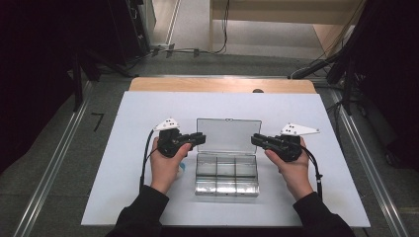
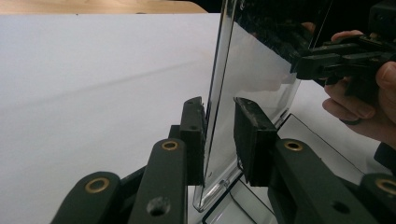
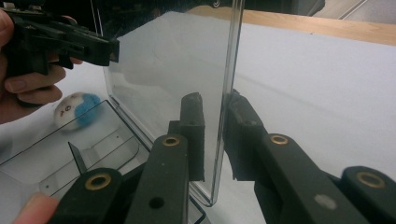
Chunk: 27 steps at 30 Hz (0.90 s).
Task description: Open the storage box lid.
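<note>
Each hand-held gripper, left [image 1: 197, 138] and right [image 1: 257, 139], straddled the upright clear lid [image 1: 229, 134] without clamping it.

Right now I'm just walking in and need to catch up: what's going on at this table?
A person holds a gripper in each hand at a clear compartment box on the white table. The box's lid stands upright and open. The left gripper has its jaws astride the lid's left edge, the right gripper astride its right edge. In the gripper views a gap shows beside the lid, so neither looks clamped yet. A small blue and white ball lies beside the box.
</note>
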Available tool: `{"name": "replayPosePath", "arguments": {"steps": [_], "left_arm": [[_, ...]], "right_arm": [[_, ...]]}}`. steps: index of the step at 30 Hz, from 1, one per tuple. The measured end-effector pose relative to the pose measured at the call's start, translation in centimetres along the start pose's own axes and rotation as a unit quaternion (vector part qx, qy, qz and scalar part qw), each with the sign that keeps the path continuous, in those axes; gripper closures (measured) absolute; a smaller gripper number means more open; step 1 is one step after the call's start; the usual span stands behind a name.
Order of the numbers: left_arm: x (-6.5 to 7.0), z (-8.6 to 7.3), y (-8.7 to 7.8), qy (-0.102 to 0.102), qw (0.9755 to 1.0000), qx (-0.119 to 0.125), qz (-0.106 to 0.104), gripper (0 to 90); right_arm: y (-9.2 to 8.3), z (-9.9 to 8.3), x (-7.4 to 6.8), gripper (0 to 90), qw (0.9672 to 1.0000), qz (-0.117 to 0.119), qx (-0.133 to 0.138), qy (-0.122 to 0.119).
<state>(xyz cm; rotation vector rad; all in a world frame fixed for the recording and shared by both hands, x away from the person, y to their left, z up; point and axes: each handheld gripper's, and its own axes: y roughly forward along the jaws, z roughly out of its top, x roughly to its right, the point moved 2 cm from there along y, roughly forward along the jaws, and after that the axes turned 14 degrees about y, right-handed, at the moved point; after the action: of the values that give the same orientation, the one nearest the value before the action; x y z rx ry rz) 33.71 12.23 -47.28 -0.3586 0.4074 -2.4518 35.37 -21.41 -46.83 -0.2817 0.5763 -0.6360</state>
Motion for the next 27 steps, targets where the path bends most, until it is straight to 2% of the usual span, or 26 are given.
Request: {"name": "replayPosePath", "arguments": {"steps": [7, 13, 20, 22, 27], "left_arm": [[-0.2, -0.1, 0.3, -0.009, 0.9999, -0.003, 0.011, 74.6], [-0.2, -0.1, 0.7, -0.021, 0.9993, -0.011, 0.029, 74.8], [-0.5, -0.3, 0.9, -0.039, 0.9987, -0.020, 0.028, 74.4], [-0.6, -0.5, 1.0, -0.049, 0.9981, -0.025, 0.025, 74.2], [-0.7, -0.8, 1.4, -0.056, 0.9972, -0.041, 0.030, 70.3]], "right_arm": [[0.5, 0.0, 0.4, 75.0, 0.9999, -0.005, 0.001, 0.012], [1.0, -0.1, 0.7, 72.3, 0.9997, -0.009, 0.003, 0.023], [1.4, -0.2, 1.2, 70.2, 0.9995, -0.006, 0.001, 0.030], [1.5, -0.3, 1.3, 69.4, 0.9995, -0.005, 0.000, 0.032], [1.9, -0.5, 1.6, 66.3, 0.9990, -0.009, -0.008, 0.043]]}}
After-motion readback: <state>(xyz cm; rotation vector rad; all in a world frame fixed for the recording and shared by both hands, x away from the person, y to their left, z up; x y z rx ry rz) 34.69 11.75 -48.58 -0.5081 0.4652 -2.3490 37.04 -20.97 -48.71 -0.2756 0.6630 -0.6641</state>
